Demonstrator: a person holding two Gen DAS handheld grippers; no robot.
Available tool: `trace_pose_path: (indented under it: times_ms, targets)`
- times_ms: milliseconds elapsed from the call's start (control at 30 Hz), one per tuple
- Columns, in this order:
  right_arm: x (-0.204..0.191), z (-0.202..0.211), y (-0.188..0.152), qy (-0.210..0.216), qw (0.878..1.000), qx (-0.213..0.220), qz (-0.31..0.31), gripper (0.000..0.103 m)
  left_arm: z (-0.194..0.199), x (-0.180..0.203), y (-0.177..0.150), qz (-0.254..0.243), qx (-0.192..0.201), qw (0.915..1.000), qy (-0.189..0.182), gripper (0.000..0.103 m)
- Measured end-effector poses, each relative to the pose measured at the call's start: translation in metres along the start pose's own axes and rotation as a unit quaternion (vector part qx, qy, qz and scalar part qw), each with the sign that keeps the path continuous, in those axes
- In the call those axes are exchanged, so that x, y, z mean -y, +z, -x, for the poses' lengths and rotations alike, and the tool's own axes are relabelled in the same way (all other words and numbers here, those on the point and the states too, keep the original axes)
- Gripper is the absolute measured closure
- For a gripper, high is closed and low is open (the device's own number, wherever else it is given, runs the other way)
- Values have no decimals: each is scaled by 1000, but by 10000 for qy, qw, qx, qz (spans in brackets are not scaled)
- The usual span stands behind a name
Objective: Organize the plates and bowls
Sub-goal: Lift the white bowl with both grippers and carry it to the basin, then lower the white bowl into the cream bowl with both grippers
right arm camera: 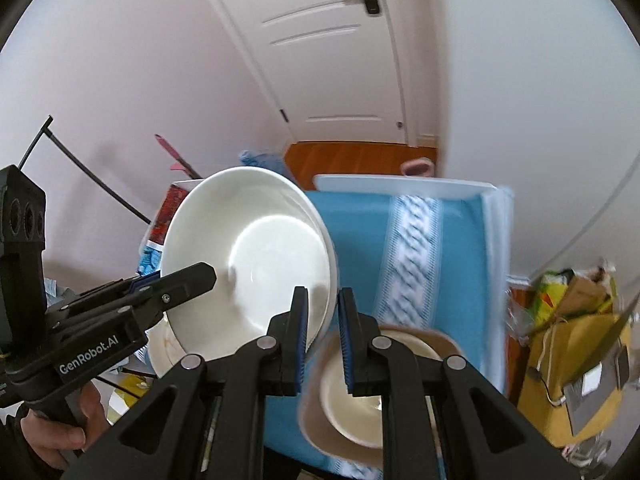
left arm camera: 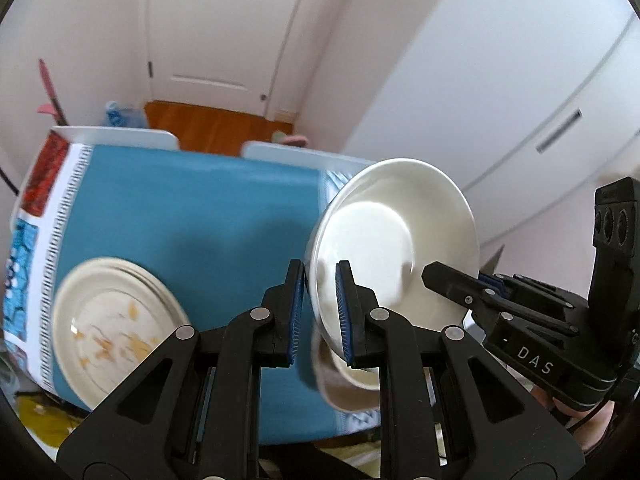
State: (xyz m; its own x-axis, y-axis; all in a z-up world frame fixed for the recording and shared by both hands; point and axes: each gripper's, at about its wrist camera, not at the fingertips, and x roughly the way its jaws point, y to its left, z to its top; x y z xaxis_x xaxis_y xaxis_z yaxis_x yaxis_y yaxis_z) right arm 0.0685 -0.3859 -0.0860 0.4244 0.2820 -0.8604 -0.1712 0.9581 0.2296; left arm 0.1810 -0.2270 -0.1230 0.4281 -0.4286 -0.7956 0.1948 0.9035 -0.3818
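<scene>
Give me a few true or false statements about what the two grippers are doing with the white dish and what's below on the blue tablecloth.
1. Both grippers clamp the white dish by its rim. True: left gripper and right gripper grip opposite edges.
2. The white dish lies flat on the tablecloth. False: it is held tilted in the air.
3. A plate with orange food smears sits on the tablecloth. True.
4. The brown bowl below is empty. False: a cream dish sits inside it.

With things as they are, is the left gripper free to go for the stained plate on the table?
Probably not: the left gripper is shut on the white plate's rim, shared with the right gripper. The stained plate lies uncovered.
</scene>
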Motion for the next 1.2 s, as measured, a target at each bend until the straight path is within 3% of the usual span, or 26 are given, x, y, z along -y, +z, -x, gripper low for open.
trace_pose_path:
  times_ms: [200, 467, 1000, 1200]
  targets:
    - [38, 3, -30, -145, 9996, -158, -167, 89, -30, 28, -28, -137, -323, 9994, 31, 89]
    - [68, -12, -62, -169, 9978, -556, -319, 89, -65, 38, -57, -204, -807, 9962, 247, 89]
    - [74, -40, -77, -184, 9947, -987, -233, 89, -94, 38, -65, -310, -1307, 9887, 672, 89]
    - [77, -42, -83, -236, 9936, -1054, -335, 89, -98, 48, -70, -599, -1320, 9856, 873, 89]
